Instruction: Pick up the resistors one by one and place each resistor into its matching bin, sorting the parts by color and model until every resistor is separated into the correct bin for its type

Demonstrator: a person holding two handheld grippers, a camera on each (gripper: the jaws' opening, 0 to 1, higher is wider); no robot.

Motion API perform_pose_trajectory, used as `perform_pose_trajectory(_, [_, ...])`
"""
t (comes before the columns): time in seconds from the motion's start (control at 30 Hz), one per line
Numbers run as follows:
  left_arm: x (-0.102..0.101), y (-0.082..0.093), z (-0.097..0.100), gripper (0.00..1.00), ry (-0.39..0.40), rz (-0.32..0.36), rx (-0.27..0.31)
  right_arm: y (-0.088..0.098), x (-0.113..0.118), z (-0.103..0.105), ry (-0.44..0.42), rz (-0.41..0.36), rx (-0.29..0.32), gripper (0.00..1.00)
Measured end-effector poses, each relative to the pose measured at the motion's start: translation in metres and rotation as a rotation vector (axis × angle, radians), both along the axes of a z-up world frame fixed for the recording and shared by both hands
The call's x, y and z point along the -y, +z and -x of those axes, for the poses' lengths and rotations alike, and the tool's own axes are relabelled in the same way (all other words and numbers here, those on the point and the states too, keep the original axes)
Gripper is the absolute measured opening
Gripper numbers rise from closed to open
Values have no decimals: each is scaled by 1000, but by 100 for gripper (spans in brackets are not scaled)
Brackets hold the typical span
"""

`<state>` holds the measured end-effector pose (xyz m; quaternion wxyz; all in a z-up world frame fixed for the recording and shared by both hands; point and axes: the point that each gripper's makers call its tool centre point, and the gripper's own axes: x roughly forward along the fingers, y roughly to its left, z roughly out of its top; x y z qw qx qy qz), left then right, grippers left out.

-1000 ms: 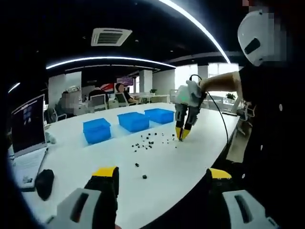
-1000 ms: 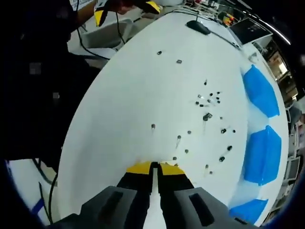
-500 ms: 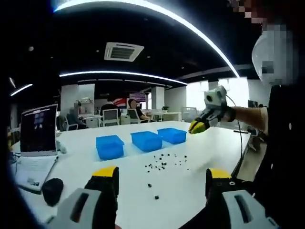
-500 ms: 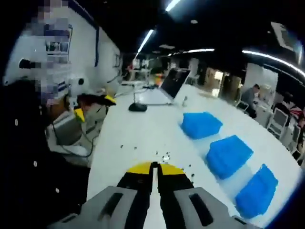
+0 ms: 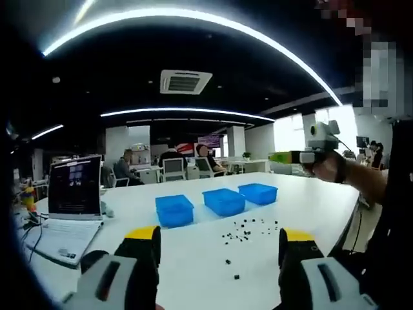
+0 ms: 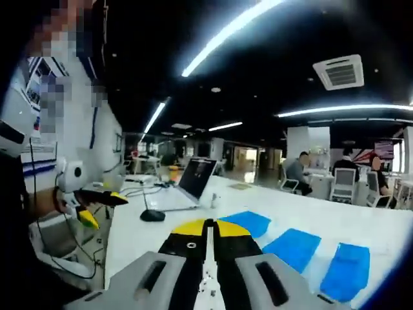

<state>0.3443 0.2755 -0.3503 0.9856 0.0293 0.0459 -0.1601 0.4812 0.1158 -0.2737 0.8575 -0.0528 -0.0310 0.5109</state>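
Several small dark resistors [image 5: 248, 229] lie scattered on the white table [image 5: 193, 248], in front of three blue bins [image 5: 174, 210] [image 5: 224, 201] [image 5: 258, 192]. My left gripper [image 5: 219, 236] hangs low over the table's near edge, open, with nothing between its yellow-tipped jaws. A hand holds my right gripper [image 5: 282, 157] high above the table at the right, level. In the right gripper view its jaws [image 6: 208, 226] are shut tight; no part shows between them. The same bins [image 6: 293, 248] lie beyond. The left gripper [image 6: 100, 208] appears at the left there, open.
An open laptop [image 5: 72, 194] and a black mouse [image 6: 153, 215] sit at the table's left end. Office chairs, desks and seated people fill the background. The person's body and a cable stand along the table's right edge.
My right gripper has lifted from the resistor pile, jaws shut, and now points level across the room. The left gripper's view has tilted upward; it stays open.
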Motion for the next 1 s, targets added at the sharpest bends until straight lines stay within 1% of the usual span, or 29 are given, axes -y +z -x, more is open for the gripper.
perform_pose_trajectory(0.07, [-5,0,0,76,24,10,2,8,-21,-17,4,2,15,7])
perform_pose_trajectory(0.1, [-8,0,0,76,39,13,2,10,-28,-22,11,1,15,7])
perform_pose_trajectory(0.13, [-10,0,0,76,47,15,0,11,-38,-30,23,1,7,7])
perform_pose_trajectory(0.23, [-24,-4,-1,77,100,24,-11,15,-71,-54,57,-1,-18,7])
perform_pose_trajectory(0.33, [-33,-3,-1,77,130,32,-12,17,-97,-86,44,14,-23,7])
perform_pose_trajectory(0.4, [-36,-2,0,77,143,31,-11,14,-110,-110,13,29,-27,7])
perform_pose_trajectory(0.43, [-39,-1,0,77,156,31,-10,10,-121,-125,-4,43,-36,7])
perform_pose_trajectory(0.5, [-45,1,1,77,175,30,-8,0,-135,-144,-28,77,-55,7])
perform_pose_trajectory(0.57, [-47,3,2,77,178,32,-5,-6,-148,-157,-35,83,-72,7])
perform_pose_trajectory(0.6, [-48,3,2,77,183,29,-5,-13,-152,-163,-42,109,-84,7])
perform_pose_trajectory(0.73, [-53,5,4,77,195,24,-3,-29,-167,-181,-66,144,-107,7])
perform_pose_trajectory(0.83, [-53,7,5,77,200,19,-2,-39,-171,-195,-97,168,-120,7])
perform_pose_trajectory(0.97, [-52,9,6,77,203,22,2,-50,-171,-203,-117,179,-138,8])
perform_pose_trajectory(1.0, [-52,9,6,77,202,22,1,-52,-172,-203,-113,180,-137,12])
